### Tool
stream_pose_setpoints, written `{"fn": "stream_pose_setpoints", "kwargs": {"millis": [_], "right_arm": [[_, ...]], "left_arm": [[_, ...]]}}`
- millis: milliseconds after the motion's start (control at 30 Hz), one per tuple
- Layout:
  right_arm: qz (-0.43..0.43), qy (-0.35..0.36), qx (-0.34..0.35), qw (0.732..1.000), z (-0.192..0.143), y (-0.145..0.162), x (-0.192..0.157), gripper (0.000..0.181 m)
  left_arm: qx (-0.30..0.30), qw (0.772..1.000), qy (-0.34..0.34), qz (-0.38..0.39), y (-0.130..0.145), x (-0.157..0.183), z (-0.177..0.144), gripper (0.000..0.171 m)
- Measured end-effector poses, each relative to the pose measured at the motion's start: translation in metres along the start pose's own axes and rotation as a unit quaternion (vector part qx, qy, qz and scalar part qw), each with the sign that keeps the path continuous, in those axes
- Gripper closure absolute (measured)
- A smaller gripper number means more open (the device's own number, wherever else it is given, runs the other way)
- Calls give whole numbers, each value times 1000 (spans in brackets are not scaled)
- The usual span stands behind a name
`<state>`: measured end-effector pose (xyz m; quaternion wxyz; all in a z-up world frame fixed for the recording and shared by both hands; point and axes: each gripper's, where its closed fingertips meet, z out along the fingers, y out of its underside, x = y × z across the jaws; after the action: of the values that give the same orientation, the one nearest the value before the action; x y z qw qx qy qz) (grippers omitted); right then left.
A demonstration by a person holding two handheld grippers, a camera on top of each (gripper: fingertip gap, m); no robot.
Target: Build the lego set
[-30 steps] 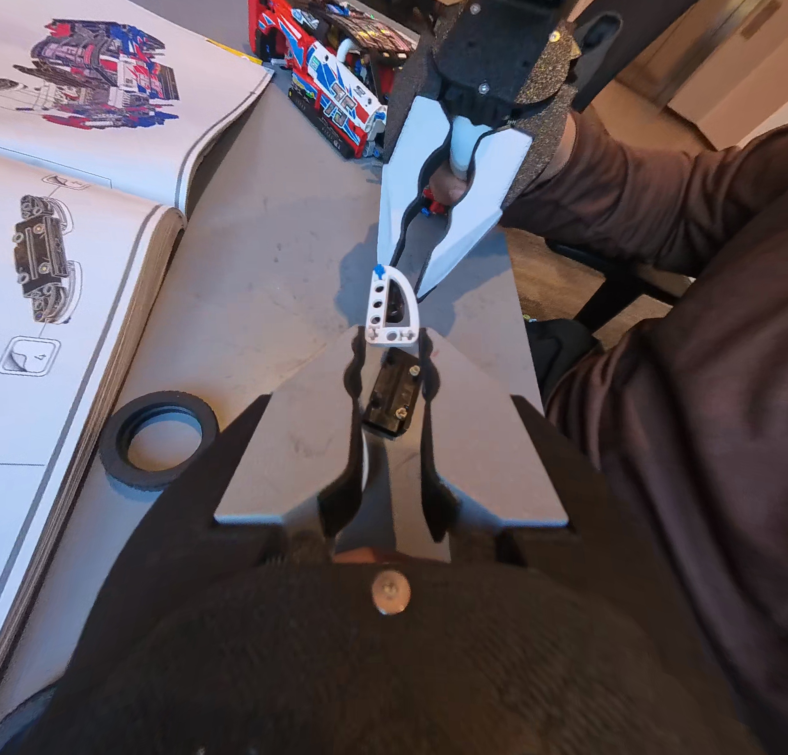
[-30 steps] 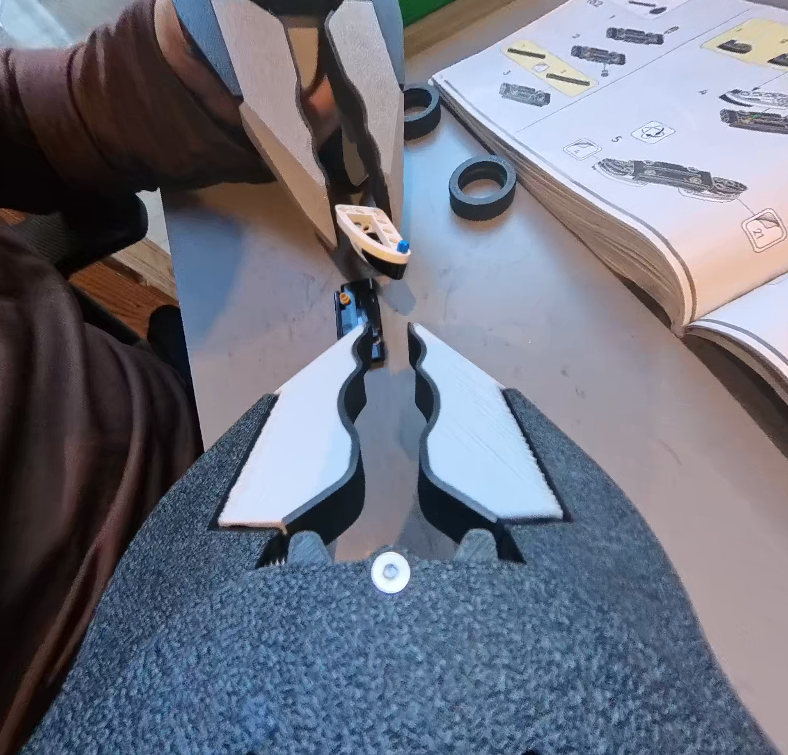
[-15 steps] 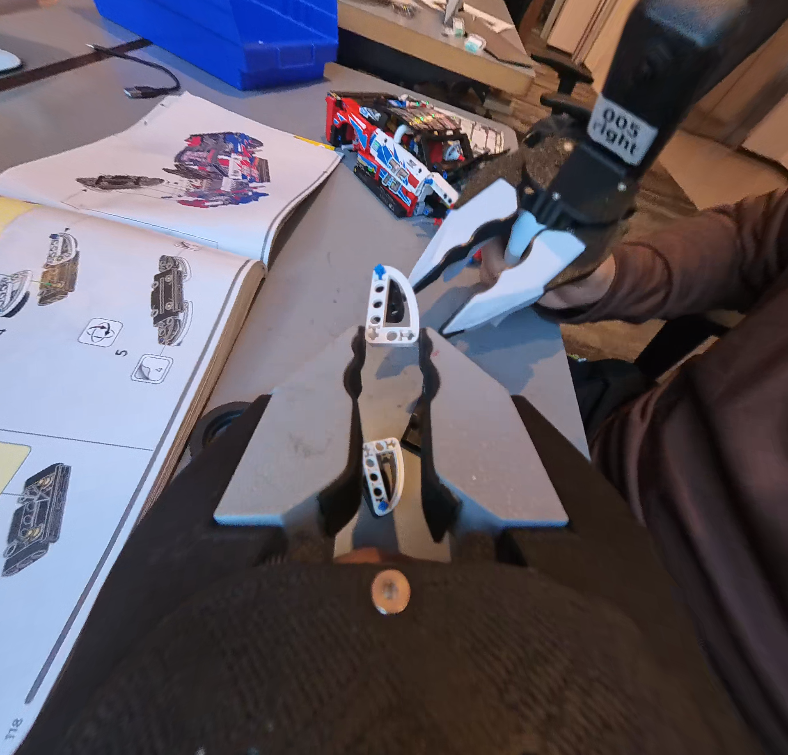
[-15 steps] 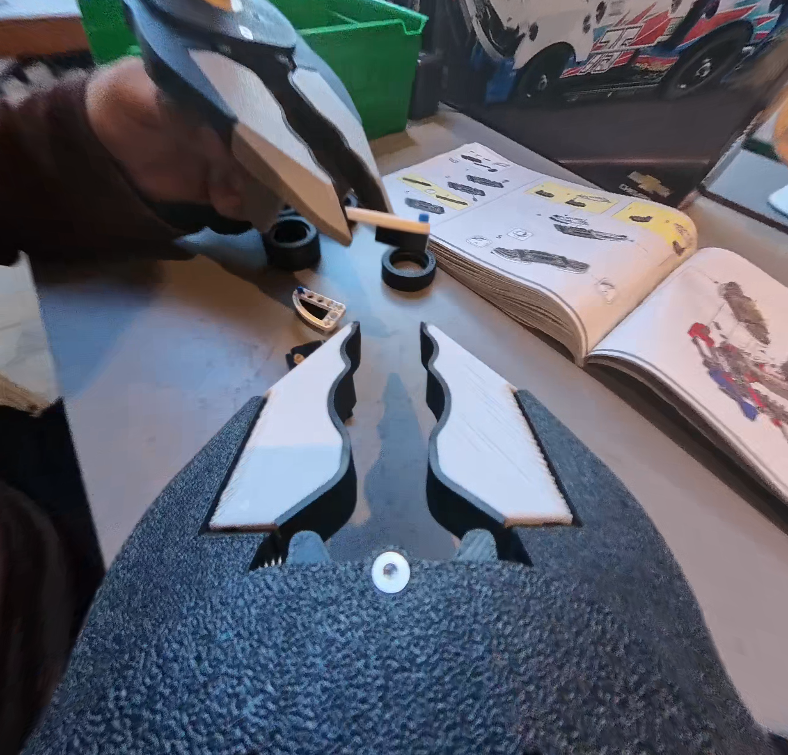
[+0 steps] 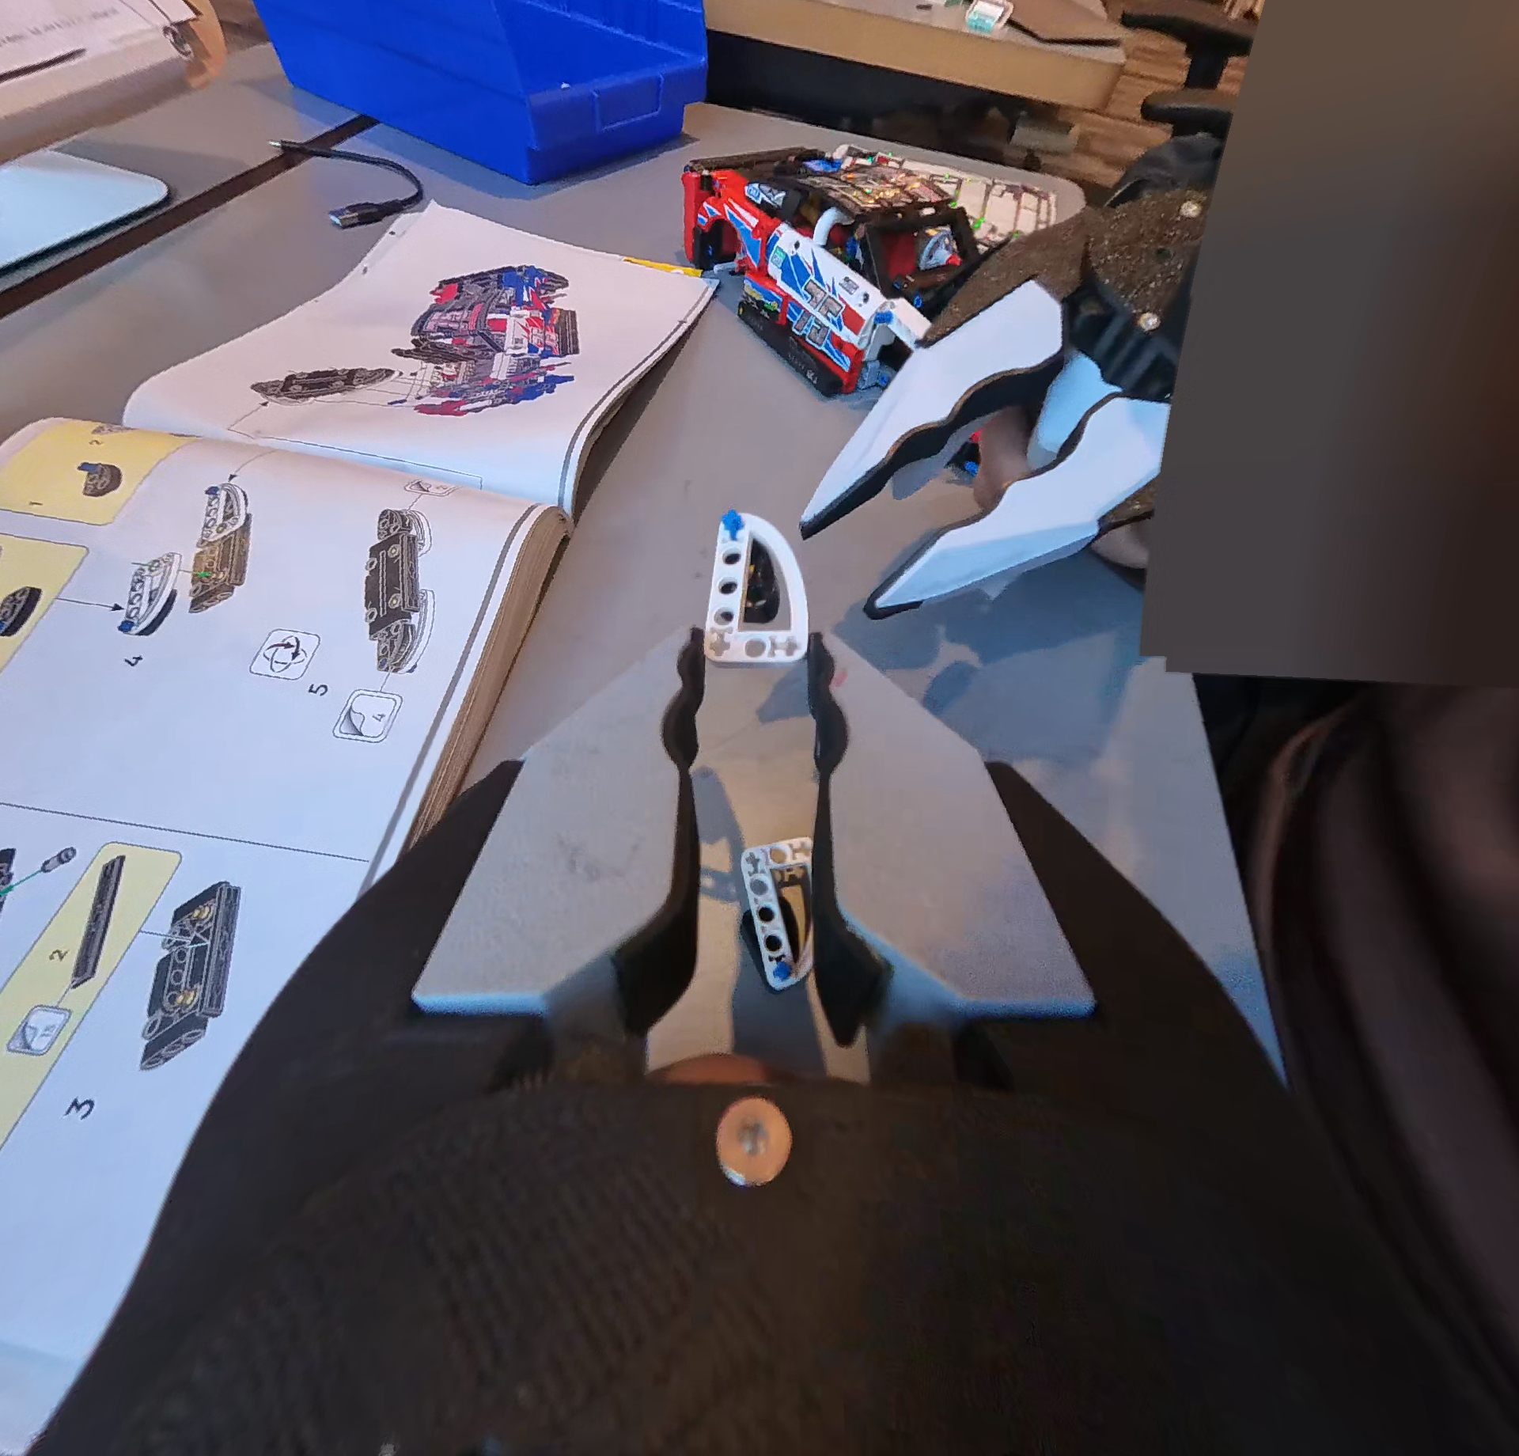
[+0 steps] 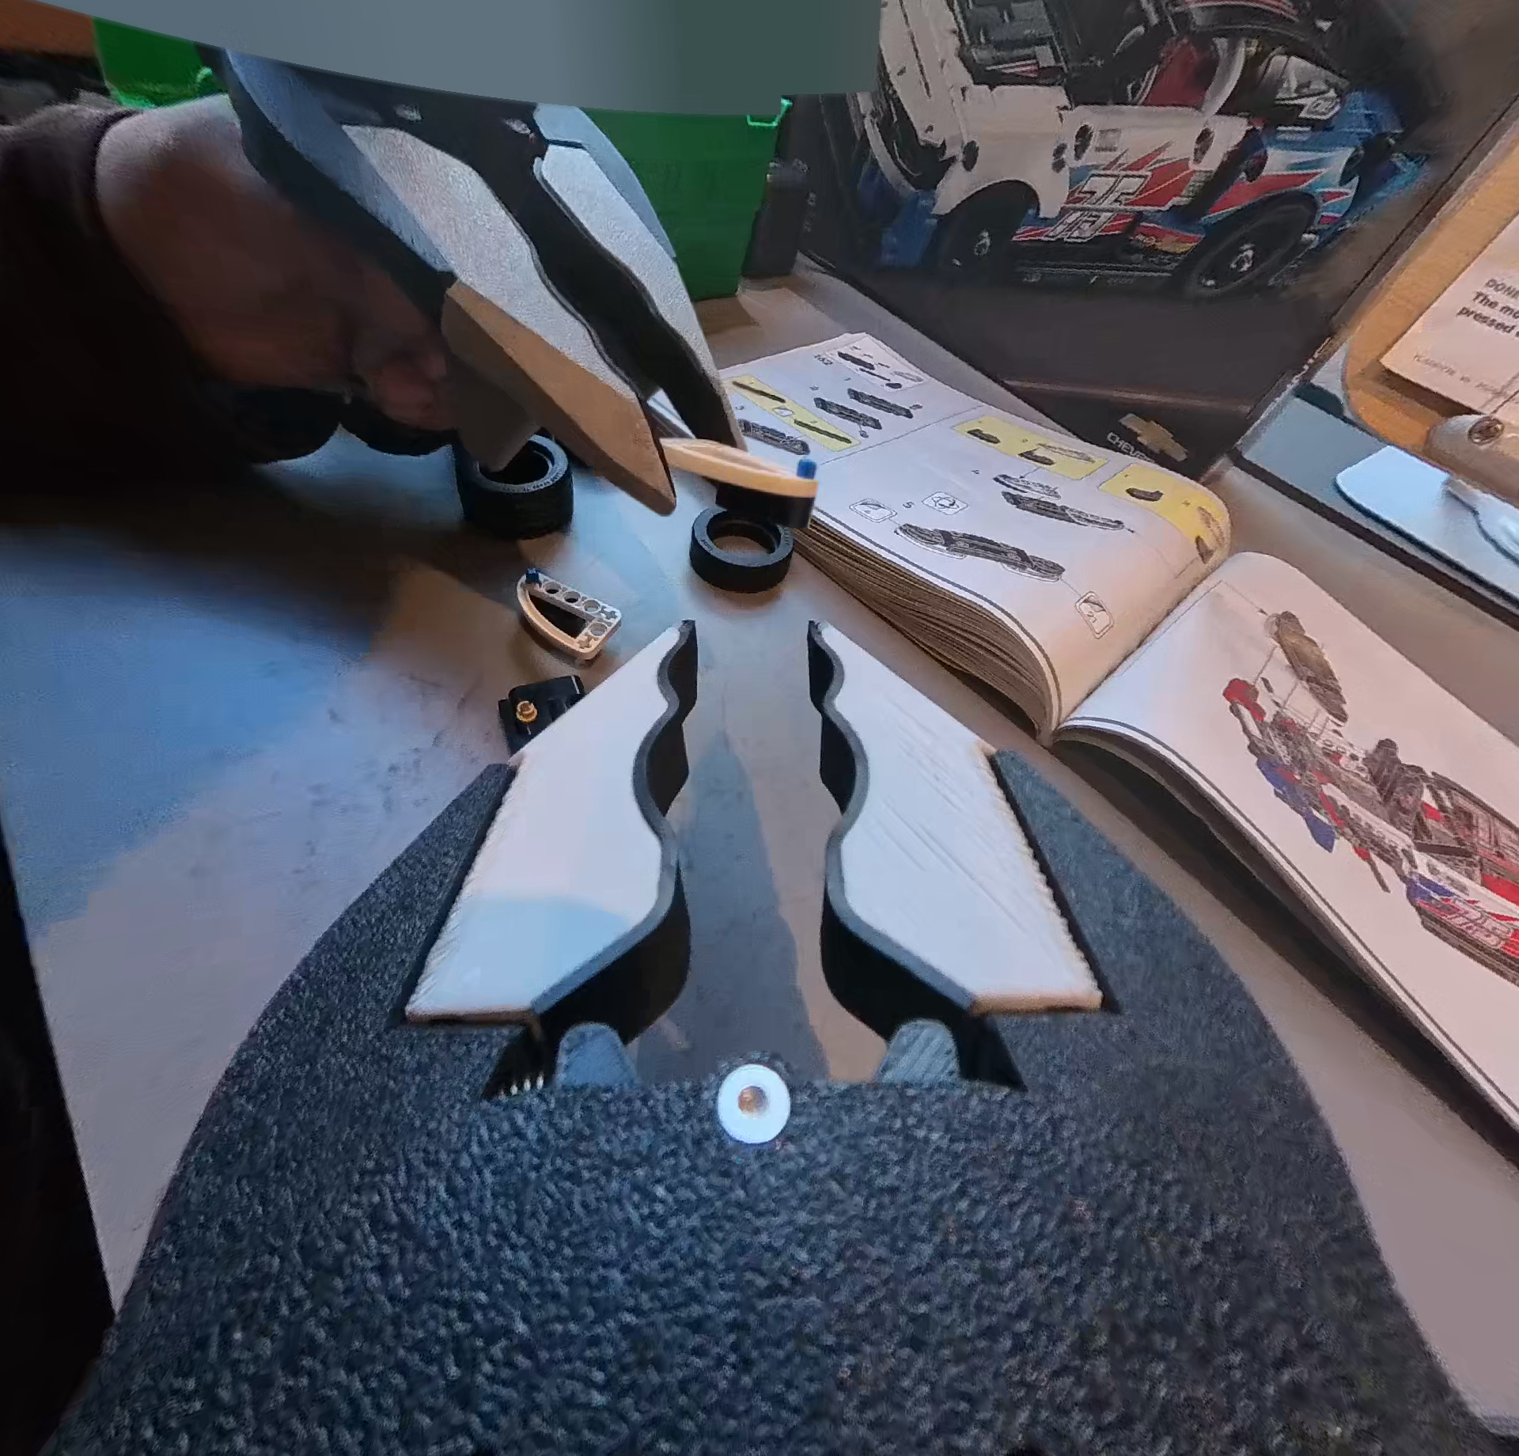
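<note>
Left gripper (image 5: 754,645) clamps a white curved lego panel (image 5: 752,590) by its short base; right gripper (image 6: 752,635) hangs spread and empty.

The held panel's long axis runs straight out from the fingertips, its blue-pinned tip pointing away, raised above the grey table (image 6: 247,800). A second white panel (image 6: 569,614) lies flat on the table, blue pin toward the far side, near a small black piece (image 6: 538,705). Two white panels, two black tyres (image 6: 741,549), one open instruction book (image 5: 247,611), one half-built red car (image 5: 822,282).
</note>
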<state>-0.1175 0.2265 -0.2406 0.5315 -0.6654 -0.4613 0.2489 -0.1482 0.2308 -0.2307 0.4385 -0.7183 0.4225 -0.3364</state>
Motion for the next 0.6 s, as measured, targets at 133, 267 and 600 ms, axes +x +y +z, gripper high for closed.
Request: {"fn": "stream_pose_setpoints", "kwargs": {"millis": [133,267,600], "right_arm": [[7,-7,-1,1000,0,1,0,154],[13,-14,1,1000,0,1,0,154],[13,-21,0,1000,0,1,-2,155]], "left_arm": [[1,1000,5,-1,1,1,1,150],[-6,1000,8,0,4,1,2,149],[-20,999,0,28,8,4,5,149]]}}
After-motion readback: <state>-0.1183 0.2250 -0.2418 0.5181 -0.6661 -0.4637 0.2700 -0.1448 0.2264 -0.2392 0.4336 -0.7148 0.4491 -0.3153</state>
